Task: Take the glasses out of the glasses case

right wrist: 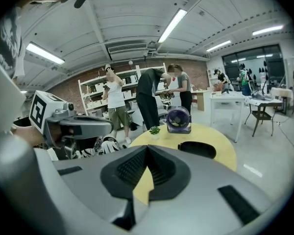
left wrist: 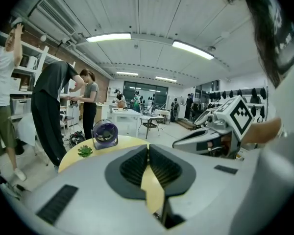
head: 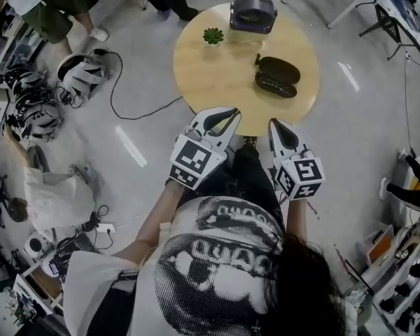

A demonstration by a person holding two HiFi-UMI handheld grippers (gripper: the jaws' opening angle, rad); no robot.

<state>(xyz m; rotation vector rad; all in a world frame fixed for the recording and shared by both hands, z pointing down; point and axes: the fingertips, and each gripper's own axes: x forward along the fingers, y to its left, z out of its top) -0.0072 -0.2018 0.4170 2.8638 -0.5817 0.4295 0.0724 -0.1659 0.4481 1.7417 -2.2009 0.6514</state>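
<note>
A black glasses case (head: 277,75) lies on the right half of the round wooden table (head: 224,75). It shows as two dark oval shells side by side, and I make out no glasses. In the right gripper view the case (right wrist: 197,149) is a low dark shape beyond my jaws. My left gripper (head: 232,110) hovers at the table's near edge, shut and empty. My right gripper (head: 273,122) is beside it, just short of the edge, also shut and empty. Each gripper's own view, left gripper (left wrist: 148,148) and right gripper (right wrist: 147,150), shows the ribbed pads meeting at the tips.
A small purple fan (head: 253,12) stands at the table's far edge, with a little green plant (head: 213,36) to its left. Headsets and cables (head: 77,75) lie on the floor to the left. People (right wrist: 152,102) stand beyond the table near shelves.
</note>
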